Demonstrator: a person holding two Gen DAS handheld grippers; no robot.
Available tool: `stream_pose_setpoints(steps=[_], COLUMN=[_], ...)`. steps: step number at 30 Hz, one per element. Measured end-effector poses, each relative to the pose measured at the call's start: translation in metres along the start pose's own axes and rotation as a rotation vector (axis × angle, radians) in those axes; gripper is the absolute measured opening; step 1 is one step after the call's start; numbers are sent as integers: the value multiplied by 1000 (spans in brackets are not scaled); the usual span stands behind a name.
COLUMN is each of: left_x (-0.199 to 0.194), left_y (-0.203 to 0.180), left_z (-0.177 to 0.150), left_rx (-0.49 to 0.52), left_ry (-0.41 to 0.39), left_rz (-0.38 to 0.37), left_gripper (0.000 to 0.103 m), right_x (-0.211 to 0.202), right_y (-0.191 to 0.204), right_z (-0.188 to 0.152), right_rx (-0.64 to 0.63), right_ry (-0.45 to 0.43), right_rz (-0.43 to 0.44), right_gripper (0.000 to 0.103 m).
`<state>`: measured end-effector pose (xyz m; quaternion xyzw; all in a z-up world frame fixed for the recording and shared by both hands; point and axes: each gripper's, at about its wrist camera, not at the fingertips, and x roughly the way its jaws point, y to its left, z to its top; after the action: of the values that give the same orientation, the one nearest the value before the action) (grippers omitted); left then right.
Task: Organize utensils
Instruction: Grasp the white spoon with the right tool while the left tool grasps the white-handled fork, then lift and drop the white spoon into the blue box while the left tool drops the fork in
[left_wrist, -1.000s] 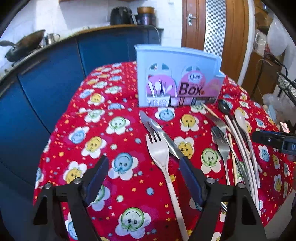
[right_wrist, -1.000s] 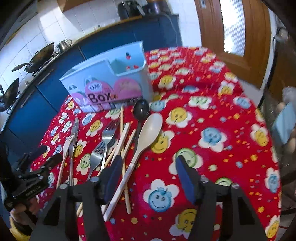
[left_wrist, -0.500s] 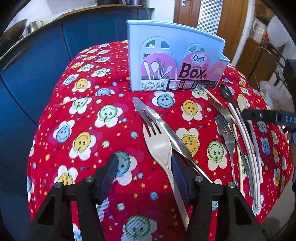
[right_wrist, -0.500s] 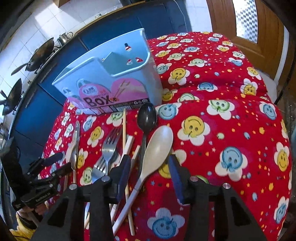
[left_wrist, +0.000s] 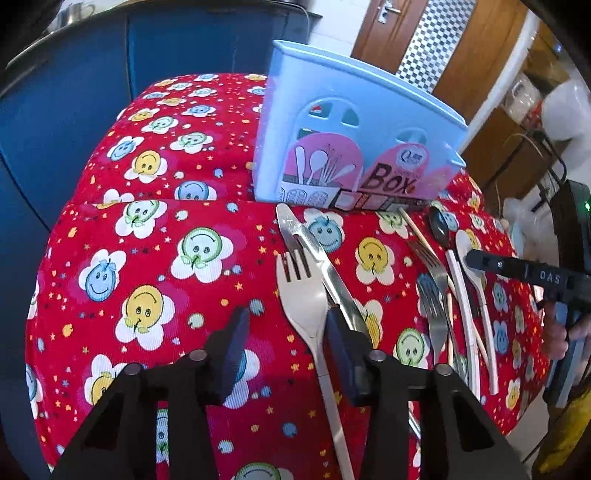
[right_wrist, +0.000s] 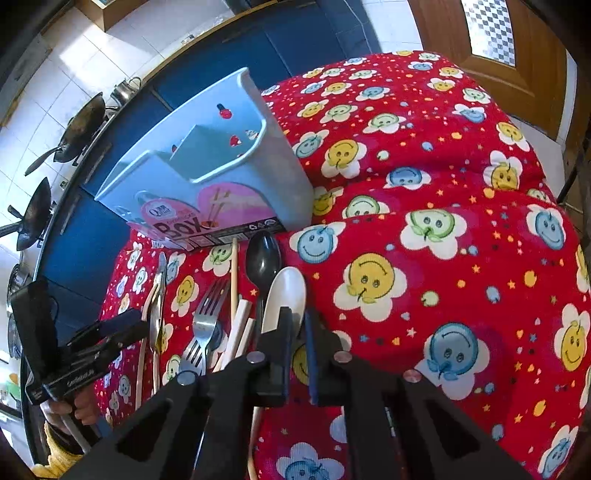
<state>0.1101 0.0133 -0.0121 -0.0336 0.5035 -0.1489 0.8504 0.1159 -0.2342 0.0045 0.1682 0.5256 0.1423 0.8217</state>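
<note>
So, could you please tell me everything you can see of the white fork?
The white fork looks like matte plastic: four tines, a broad head and a long thin handle. It lies flat on the red smiley tablecloth, tines towards the blue utensil box. A steel knife lies against its right side. The left hand-held gripper straddles its neck; the jaws have just been closing but do not yet press on it.

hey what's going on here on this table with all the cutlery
A person holds a gripper in each hand over cutlery laid out on a red smiley tablecloth, in front of a blue utensil box that looks empty. The right gripper has just closed on the white spoon. The left gripper has been closing around the white fork, its pads not yet pressing it.
</note>
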Motion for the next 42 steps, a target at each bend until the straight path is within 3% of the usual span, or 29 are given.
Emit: stream_pose_setpoints(steps=[4, 9, 13, 16, 27, 32, 42], left_x=[3, -1, -14, -26, -59, -75, -104], left_y=[-1, 5, 8, 6, -17, -18, -20], left_z=[3, -1, -11, -20, -42, -35, -5], left_rx=[-1, -51, -46, -24, 73, 86, 90], left_ry=[2, 19, -4, -53, -327, -410, -534], left_rz=[-13, -71, -75, -106, -157, -169, -181], left_gripper=[24, 23, 23, 23, 23, 23, 22], right_x=[-9, -26, -42, -55, -107, -120, -120], right_y=[6, 19, 27, 34, 70, 78, 84], right_z=[2, 2, -4, -8, -37, -38, -20], right_rx=[-48, -87, -104, -120, -231, -241, -244], right_ry=[-31, -91, -149, -211, -567, -637, -679], right_rz=[-21, -35, -33, -37, -105, -110, -94], right_gripper=[6, 4, 4, 4, 4, 4, 4])
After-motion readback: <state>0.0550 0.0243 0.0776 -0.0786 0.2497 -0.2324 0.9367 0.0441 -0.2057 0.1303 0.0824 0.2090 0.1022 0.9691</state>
